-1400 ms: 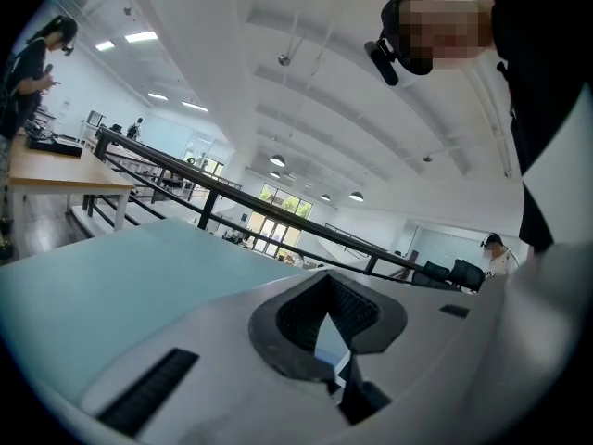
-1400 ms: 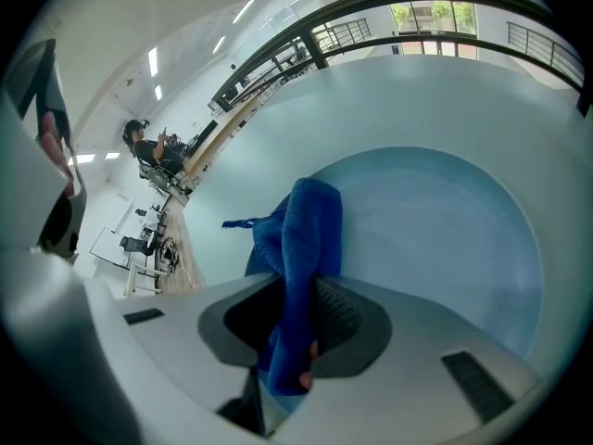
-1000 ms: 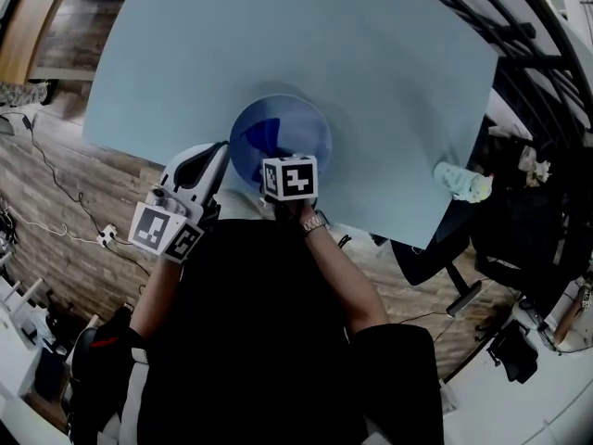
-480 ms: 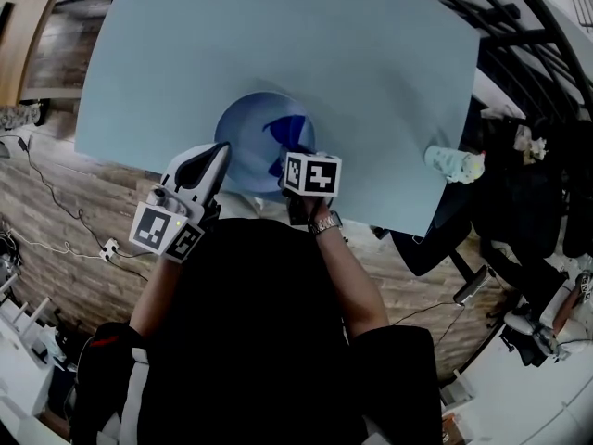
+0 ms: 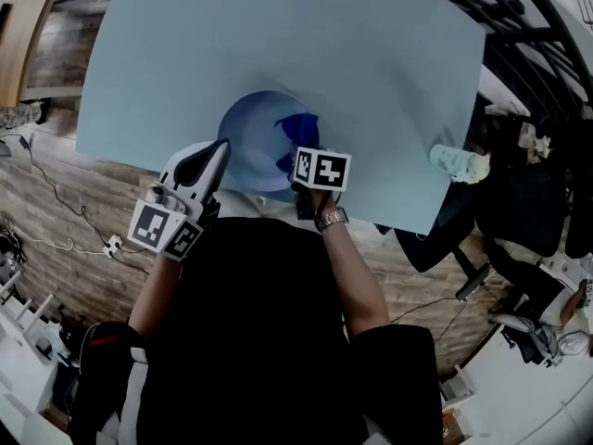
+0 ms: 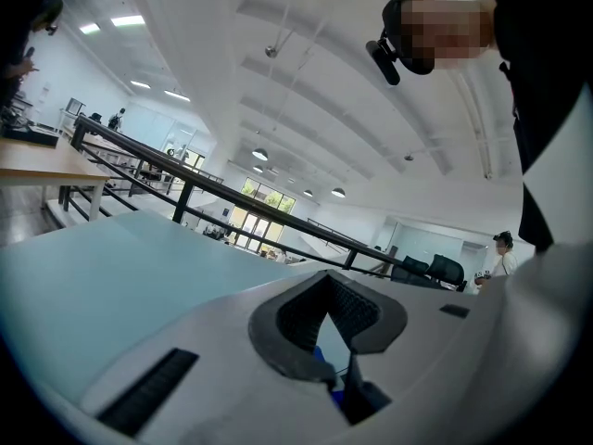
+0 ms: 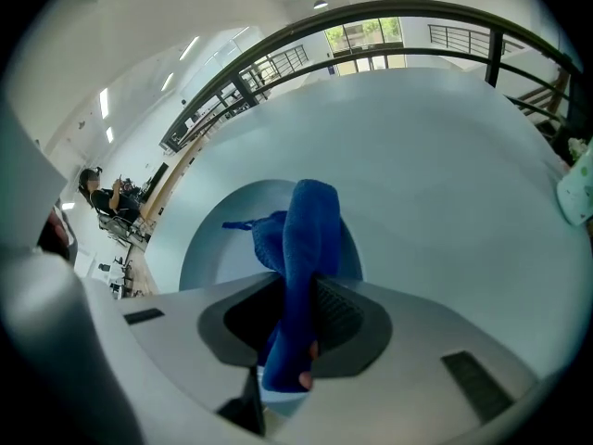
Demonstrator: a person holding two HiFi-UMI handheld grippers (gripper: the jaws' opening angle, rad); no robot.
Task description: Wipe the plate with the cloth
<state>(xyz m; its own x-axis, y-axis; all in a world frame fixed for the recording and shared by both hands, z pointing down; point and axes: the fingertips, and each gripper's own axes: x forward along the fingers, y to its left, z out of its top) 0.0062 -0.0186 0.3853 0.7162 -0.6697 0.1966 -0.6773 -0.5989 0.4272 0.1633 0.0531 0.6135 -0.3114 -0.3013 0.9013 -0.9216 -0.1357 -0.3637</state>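
A round blue plate (image 5: pixel 255 133) lies on the pale blue table (image 5: pixel 306 35) near its front edge. My right gripper (image 5: pixel 301 160) hangs over the plate's right part, shut on a dark blue cloth (image 5: pixel 296 130). In the right gripper view the cloth (image 7: pixel 310 230) runs up from between the jaws and drapes onto the plate (image 7: pixel 218 244). My left gripper (image 5: pixel 220 148) sits at the plate's left rim. In the left gripper view its jaws (image 6: pixel 329 327) stand closed around a thin pale blue edge, which appears to be the plate's rim.
A crumpled pale green and white object (image 5: pixel 459 163) lies at the table's right edge, also at the far right of the right gripper view (image 7: pixel 579 188). Black railings (image 7: pixel 306 40) run behind the table. Wooden floor and cables lie to the left.
My right gripper has carried the cloth rightwards across the plate, from its near middle to its right part. The left gripper has stayed at the left rim.
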